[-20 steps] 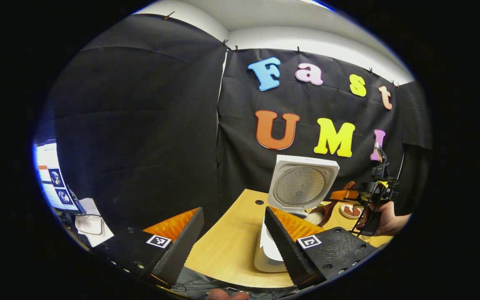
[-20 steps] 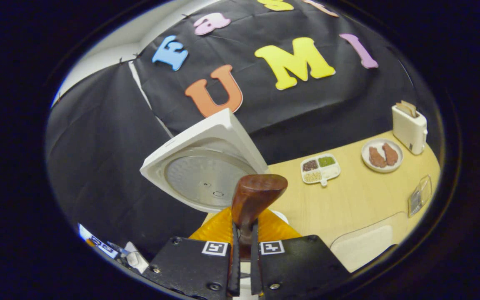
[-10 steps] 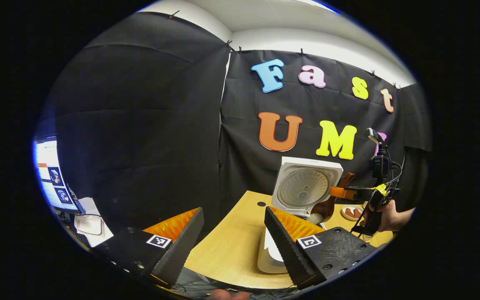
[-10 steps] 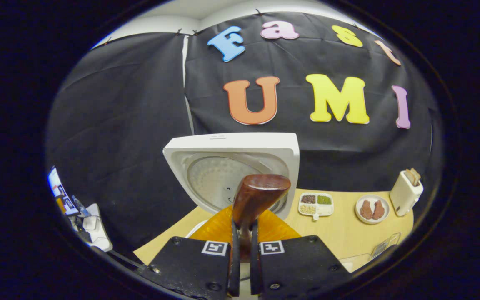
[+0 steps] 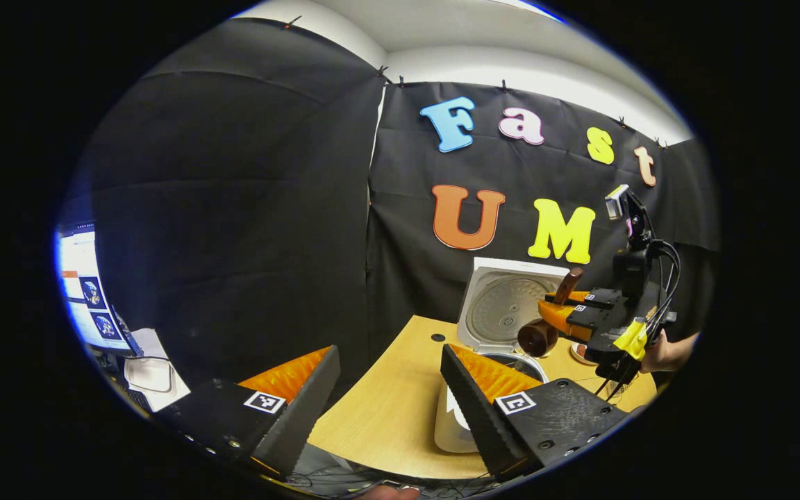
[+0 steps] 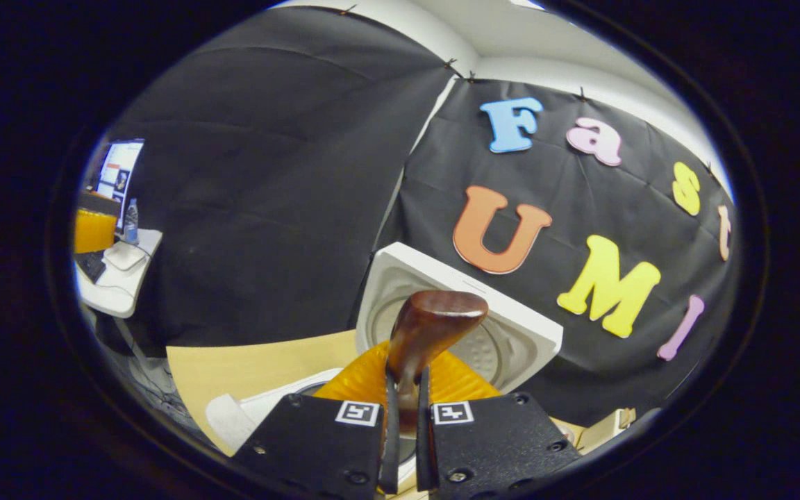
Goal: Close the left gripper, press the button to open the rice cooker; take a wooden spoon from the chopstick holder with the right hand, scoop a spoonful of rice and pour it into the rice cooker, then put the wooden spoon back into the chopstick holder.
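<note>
Spoon tipping over the open rice cooker (image 5: 490,389)

The right hand-held gripper (image 6: 401,410) is clamping the wooden spoon (image 6: 428,333); rolling slowly is keeping grains inside; the left hand-held gripper (image 5: 386,396) is waiting agape.

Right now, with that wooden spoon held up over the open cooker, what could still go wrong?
1. The right gripper pinches the wooden spoon by its thin handle; it might twist or slip on the way back to its holder.
2. The rice cooker lid stands open close behind the spoon bowl, so a careless swing could knock it.
3. The left gripper hangs open near the cooker, and could get bumped.
</note>
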The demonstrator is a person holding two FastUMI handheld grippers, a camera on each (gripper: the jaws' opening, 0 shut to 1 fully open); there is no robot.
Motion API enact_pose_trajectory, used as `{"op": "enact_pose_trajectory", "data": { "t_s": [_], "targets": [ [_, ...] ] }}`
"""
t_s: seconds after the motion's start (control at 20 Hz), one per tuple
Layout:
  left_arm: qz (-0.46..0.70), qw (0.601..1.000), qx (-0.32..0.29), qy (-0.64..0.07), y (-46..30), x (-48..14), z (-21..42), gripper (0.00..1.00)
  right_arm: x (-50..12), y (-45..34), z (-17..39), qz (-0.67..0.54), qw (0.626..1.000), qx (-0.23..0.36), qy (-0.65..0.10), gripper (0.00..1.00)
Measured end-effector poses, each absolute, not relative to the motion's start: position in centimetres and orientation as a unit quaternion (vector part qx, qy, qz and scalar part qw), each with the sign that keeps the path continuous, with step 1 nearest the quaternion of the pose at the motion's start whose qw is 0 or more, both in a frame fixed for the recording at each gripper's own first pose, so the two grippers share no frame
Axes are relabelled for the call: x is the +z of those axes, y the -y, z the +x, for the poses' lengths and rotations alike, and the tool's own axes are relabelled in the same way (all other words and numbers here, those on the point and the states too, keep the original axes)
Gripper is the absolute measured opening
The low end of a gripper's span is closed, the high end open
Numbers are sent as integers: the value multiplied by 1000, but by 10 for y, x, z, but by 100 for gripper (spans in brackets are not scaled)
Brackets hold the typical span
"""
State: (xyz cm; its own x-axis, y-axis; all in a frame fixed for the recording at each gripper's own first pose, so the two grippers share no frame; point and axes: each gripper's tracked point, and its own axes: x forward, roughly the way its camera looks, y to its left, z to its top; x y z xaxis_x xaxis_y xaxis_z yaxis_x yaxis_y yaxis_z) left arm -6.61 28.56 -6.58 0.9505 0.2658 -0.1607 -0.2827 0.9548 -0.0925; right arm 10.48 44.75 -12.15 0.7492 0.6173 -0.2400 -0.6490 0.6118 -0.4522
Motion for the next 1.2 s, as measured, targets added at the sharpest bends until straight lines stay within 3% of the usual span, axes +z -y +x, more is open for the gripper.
{"op": "enact_pose_trajectory", "data": {
  "t_s": [0.2, 0.25, 0.3, 0.75, 1.2],
  "targets": [
    [-49, 987, 137, -65, -286, -66, -69, 95, -127, -448, 107, -260, 897, 356, -38, 15],
    [-39, 989, 130, -59, -285, -64, -70, 94, -127, -446, 111, -251, 899, 356, -44, 10],
    [-29, 990, 124, -55, -284, -63, -69, 95, -126, -443, 113, -245, 901, 355, -48, 15],
    [27, 997, 55, -52, -241, -55, -59, 94, -104, -405, 97, -145, 921, 352, -85, 15],
    [18, 998, 48, -39, -174, -30, -40, 94, -43, -282, 114, 17, 946, 306, -105, 14]
  ]
}}
